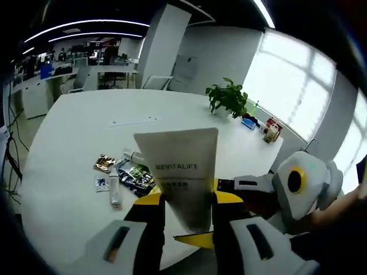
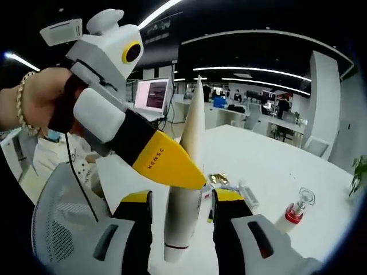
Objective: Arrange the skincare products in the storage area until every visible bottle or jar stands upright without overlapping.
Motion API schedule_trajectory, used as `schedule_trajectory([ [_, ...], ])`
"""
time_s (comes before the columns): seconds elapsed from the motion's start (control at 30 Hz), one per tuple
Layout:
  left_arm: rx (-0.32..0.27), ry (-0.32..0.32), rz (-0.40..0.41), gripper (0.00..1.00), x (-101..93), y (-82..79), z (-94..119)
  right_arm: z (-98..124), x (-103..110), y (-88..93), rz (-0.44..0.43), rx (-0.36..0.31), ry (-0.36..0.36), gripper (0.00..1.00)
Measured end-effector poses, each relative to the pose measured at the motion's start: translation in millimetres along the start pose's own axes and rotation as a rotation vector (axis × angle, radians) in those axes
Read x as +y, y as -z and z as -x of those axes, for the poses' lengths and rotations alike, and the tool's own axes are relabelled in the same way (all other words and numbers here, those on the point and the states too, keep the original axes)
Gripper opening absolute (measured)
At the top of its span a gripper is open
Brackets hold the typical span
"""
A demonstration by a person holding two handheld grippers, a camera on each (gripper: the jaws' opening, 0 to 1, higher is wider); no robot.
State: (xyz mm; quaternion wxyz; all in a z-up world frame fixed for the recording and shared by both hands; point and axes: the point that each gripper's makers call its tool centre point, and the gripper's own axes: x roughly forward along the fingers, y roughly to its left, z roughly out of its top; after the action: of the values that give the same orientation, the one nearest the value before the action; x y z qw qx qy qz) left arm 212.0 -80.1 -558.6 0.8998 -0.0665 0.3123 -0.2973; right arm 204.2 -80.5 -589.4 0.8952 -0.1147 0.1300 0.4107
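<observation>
"REVITALIFT" on white tube (image 1: pixel 182 172) (smaller print below unreadable)

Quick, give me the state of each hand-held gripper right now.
Left hand-held gripper: shut on the tube, held above the table.
Right hand-held gripper: jaws on either side of the same tube; grip cannot be told.

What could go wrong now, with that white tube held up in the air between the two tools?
The REVITALIFT tube is held above the table by both tools; if the left tool and right tool pull unevenly, it might slip or get squeezed. A drop could land on the loose sachets lying flat below. The small red-collared bottle stands close by and might be knocked over when the tube comes down.
</observation>
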Motion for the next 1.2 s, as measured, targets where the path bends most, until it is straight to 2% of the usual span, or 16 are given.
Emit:
schedule_trajectory([
  [0.13,-0.024,0.000,0.011,0.29,-3.2,-4.8,6.3,1.7,-2.2,-5.9,0.025,0.001,0.014,0.29],
  [0.3,-0.056,0.004,0.013,0.29,-6.6,-14.9,19.3,7.1,-4.3,-22.4,0.085,-0.017,0.037,0.26],
  [0.47,-0.083,-0.013,-0.047,0.29,-11.4,-28.7,27.0,9.1,-2.5,-35.6,0.121,-0.040,0.044,0.22],
  [0.53,-0.095,-0.014,-0.066,0.30,-13.1,-32.5,31.5,10.0,-1.5,-41.9,0.078,-0.073,0.023,0.21],
  [0.57,-0.107,-0.009,-0.075,0.30,-12.0,-35.7,33.9,11.3,1.2,-45.7,0.006,-0.096,-0.014,0.21],
  [0.63,-0.128,0.012,-0.080,0.31,-15.1,-39.5,39.5,16.5,2.8,-51.7,-0.086,-0.122,-0.059,0.19],
  [0.7,-0.158,0.037,-0.056,0.31,-15.7,-44.8,41.6,24.1,7.3,-60.8,-0.202,-0.162,-0.115,0.18],
  [0.77,-0.186,0.089,-0.046,0.31,-20.6,-49.8,46.0,27.9,7.4,-63.1,-0.297,-0.177,-0.155,0.18],
  [0.8,-0.217,0.144,-0.010,0.30,-27.0,-56.0,50.2,32.1,7.0,-66.6,-0.368,-0.215,-0.200,0.17],
  [0.83,-0.218,0.152,0.003,0.30,-27.3,-56.5,51.4,34.9,4.8,-70.9,-0.418,-0.253,-0.223,0.17],
  [0.87,-0.253,0.192,0.027,0.29,-32.0,-63.4,55.4,38.1,5.4,-75.1,-0.472,-0.282,-0.253,0.17],
  [0.93,-0.277,0.229,-0.002,0.28,-39.1,-68.3,60.1,46.9,7.9,-83.2,-0.554,-0.330,-0.322,0.17],
  [1.03,-0.293,0.255,-0.051,0.27,-48.8,-74.0,64.6,54.6,9.8,-89.3,-0.551,-0.357,-0.370,0.17],
  [1.13,-0.319,0.335,-0.067,0.27,-60.0,-79.6,70.4,66.0,19.0,-100.4,-0.570,-0.394,-0.481,0.17],
  [1.2,-0.326,0.376,-0.116,0.29,-63.8,-80.5,73.1,74.2,28.8,-105.6,-0.578,-0.402,-0.563,0.17],
])
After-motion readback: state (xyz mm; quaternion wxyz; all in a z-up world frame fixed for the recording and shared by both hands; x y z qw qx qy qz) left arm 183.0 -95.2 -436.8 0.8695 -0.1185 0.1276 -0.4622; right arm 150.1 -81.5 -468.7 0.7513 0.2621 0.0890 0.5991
